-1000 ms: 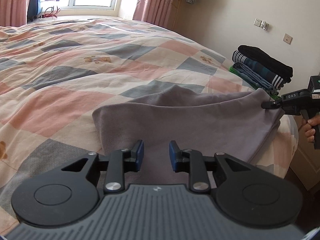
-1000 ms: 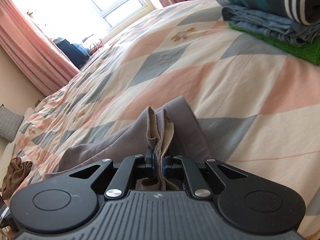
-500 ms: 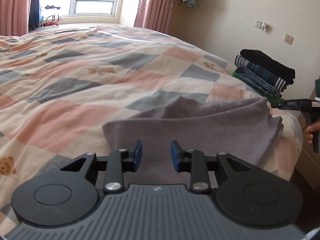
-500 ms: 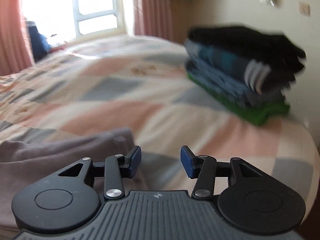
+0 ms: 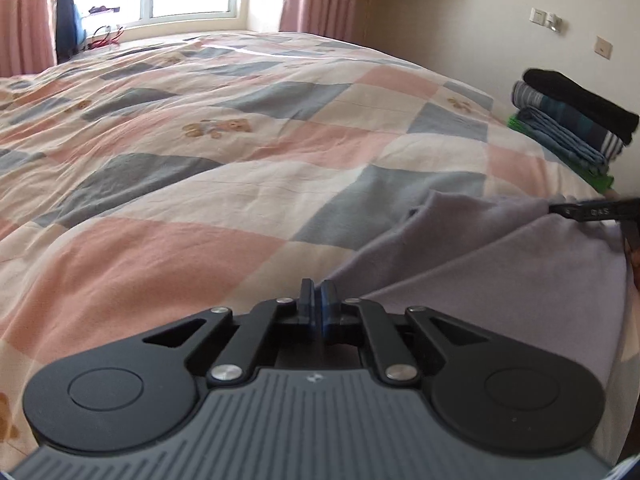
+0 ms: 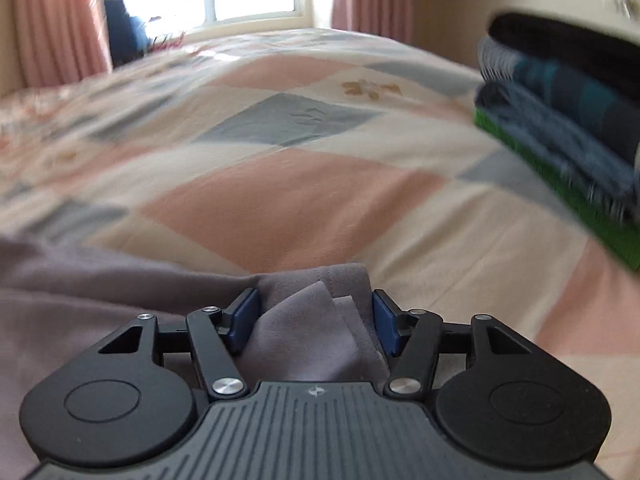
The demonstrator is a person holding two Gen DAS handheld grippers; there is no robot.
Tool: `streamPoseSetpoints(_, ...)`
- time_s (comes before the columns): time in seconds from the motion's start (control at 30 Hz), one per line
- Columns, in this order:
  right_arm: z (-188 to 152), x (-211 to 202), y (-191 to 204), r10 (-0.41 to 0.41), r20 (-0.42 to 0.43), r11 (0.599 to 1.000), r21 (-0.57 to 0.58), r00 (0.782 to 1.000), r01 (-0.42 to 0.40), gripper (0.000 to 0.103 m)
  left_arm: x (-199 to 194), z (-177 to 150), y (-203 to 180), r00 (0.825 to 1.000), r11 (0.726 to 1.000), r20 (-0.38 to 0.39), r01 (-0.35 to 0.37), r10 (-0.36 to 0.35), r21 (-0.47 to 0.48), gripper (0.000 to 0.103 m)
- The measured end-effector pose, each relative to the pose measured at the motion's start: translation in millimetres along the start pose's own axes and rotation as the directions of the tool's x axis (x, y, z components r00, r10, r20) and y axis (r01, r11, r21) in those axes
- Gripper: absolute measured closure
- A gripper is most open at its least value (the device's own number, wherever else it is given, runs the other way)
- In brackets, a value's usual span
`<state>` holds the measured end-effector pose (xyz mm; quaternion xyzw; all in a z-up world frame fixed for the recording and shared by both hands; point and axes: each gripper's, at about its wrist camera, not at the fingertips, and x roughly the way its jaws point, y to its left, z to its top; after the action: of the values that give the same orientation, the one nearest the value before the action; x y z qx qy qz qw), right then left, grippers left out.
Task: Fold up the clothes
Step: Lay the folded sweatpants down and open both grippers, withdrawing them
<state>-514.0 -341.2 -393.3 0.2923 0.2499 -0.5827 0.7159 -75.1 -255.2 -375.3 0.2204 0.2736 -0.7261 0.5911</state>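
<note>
Left gripper fingers now closed | right gripper apart, straddling grey cloth corner

right gripper side, left wrist view: pale letters that read roughly "DAS"; the first letter is unclear.
left gripper body: a small pale emblem, no letters legible.
right gripper body, right wrist view: the same small emblem, no letters legible.
</note>
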Motion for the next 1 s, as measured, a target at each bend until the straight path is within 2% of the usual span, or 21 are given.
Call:
streamPoseSetpoints(0.1,3,-20,-10,0.003,0.044,0.995,0.096,0.999,-0.008,0.048,-19,11,-2,0.999,0.999,0.038,0.013,-0.011,-0.035,0.097)
streamPoseSetpoints(0.2,9,-52,24,-0.047,0.179,0.998,-0.028,0.983,0.053,0.050,-32,27,-22,0.995,0.999,0.082,0.055,-0.054,-0.003,0.096)
streamPoseSetpoints(0.27,14,-60,54,0.021,0.216,0.993,-0.118,0.976,0.005,0.050,-28,40,-42,0.993,0.997,0.090,0.077,-0.079,0.028,0.096)
streamPoseSetpoints(0.3,16,-60,69,0.071,0.202,0.987,-0.156,0.977,-0.040,0.051,-22,46,-52,0.992,0.995,0.082,0.091,-0.094,0.043,0.096)
streamPoseSetpoints(0.37,15,-52,95,0.145,0.146,0.967,-0.230,0.979,-0.109,0.057,-4,51,-68,0.991,0.990,0.043,0.125,-0.128,0.065,0.093)
streamPoseSetpoints(0.43,11,-36,113,0.159,0.074,0.946,-0.296,0.985,-0.130,0.058,18,50,-78,0.992,0.989,-0.018,0.122,-0.121,0.085,0.092)
streamPoseSetpoints(0.47,9,-26,115,0.141,0.043,0.944,-0.306,0.989,-0.121,0.058,30,47,-81,0.994,0.989,-0.047,0.108,-0.103,0.098,0.092)
streamPoseSetpoints(0.53,5,-5,103,0.072,-0.007,0.958,-0.279,0.997,-0.071,0.059,50,38,-74,0.993,0.991,-0.100,0.067,-0.056,0.115,0.093)
streamPoseSetpoints(0.6,3,2,77,0.072,-0.015,0.979,-0.191,0.997,-0.074,0.061,59,33,-55,0.989,0.994,-0.115,0.095,-0.088,0.050,0.097)
streamPoseSetpoints(0.63,2,-1,64,0.088,-0.011,0.988,-0.129,0.996,-0.089,0.067,57,34,-45,0.987,0.994,-0.115,0.109,-0.108,0.000,0.100)
streamPoseSetpoints(0.7,2,-18,49,0.088,0.026,0.995,-0.046,0.996,-0.086,0.074,43,37,-32,0.992,0.994,-0.078,0.098,-0.101,-0.042,0.100)
streamPoseSetpoints(0.77,-1,-46,43,0.070,0.095,0.997,-0.022,0.993,-0.068,0.069,18,38,-23,0.998,0.997,-0.023,0.050,-0.051,-0.053,0.096)
streamPoseSetpoints(0.87,-16,-90,39,0.071,0.192,0.997,-0.036,0.979,-0.065,0.066,-31,29,-13,0.996,0.990,0.061,0.070,-0.063,-0.122,0.094)
streamPoseSetpoints(0.9,-23,-101,40,0.070,0.207,0.997,-0.047,0.976,-0.062,0.061,-45,23,-15,0.995,0.991,0.078,0.066,-0.057,-0.118,0.094)
streamPoseSetpoints(1.0,-49,-114,42,0.062,0.197,0.995,-0.093,0.978,-0.045,0.061,-76,-6,-35,0.995,0.998,0.098,0.039,-0.034,-0.056,0.093)
